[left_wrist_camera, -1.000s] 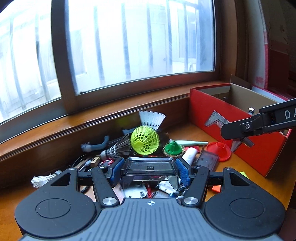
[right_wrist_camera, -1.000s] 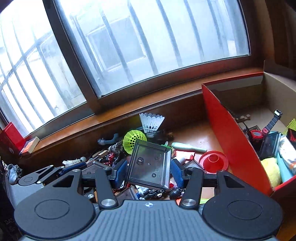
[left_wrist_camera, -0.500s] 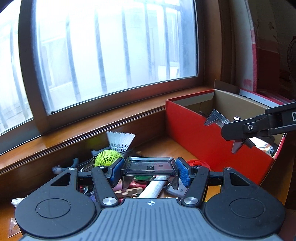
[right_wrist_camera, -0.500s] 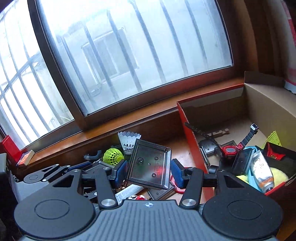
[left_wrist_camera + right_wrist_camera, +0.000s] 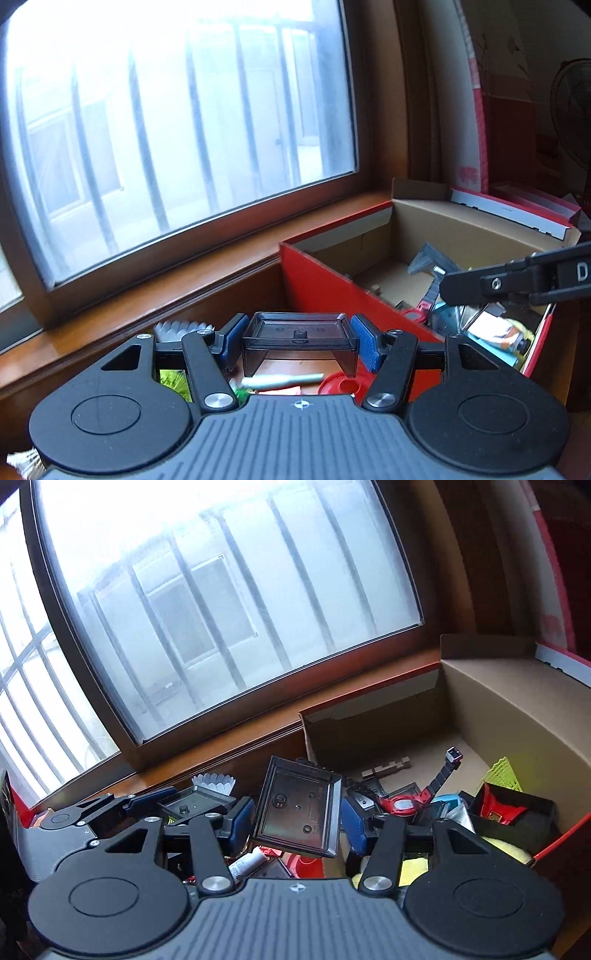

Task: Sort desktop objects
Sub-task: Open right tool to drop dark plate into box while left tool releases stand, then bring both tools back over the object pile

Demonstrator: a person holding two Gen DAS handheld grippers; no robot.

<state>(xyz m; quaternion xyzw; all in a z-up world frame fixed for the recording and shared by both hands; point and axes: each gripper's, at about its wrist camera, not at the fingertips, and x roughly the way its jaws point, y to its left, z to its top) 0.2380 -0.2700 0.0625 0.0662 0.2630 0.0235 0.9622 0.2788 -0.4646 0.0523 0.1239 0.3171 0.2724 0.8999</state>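
Observation:
My left gripper (image 5: pixel 300 341) is shut on a smoky clear plastic case (image 5: pixel 300 328), held level above the cluttered desk, just left of the red cardboard box (image 5: pixel 332 288). My right gripper (image 5: pixel 299 821) is shut on a dark flat plastic case lid (image 5: pixel 299 805), tilted upright over the red box's near-left corner (image 5: pixel 498 701). In the left wrist view, one of the right gripper's fingers (image 5: pixel 480 284) reaches over the box. The right wrist view shows the left gripper (image 5: pixel 184 806) low at the left.
Inside the box lie a red watch (image 5: pixel 402 805), a yellow mesh piece (image 5: pixel 504 775), a black-and-red case (image 5: pixel 509 812) and a yellow sponge (image 5: pixel 502 849). On the desk sit a white shuttlecock (image 5: pixel 183 326), a white tube (image 5: pixel 284 378) and a red cap (image 5: pixel 343 384). A window ledge runs behind.
Both grippers have swung right and risen, each still holding its case. The red box has come closer, and the right gripper now hangs over it.

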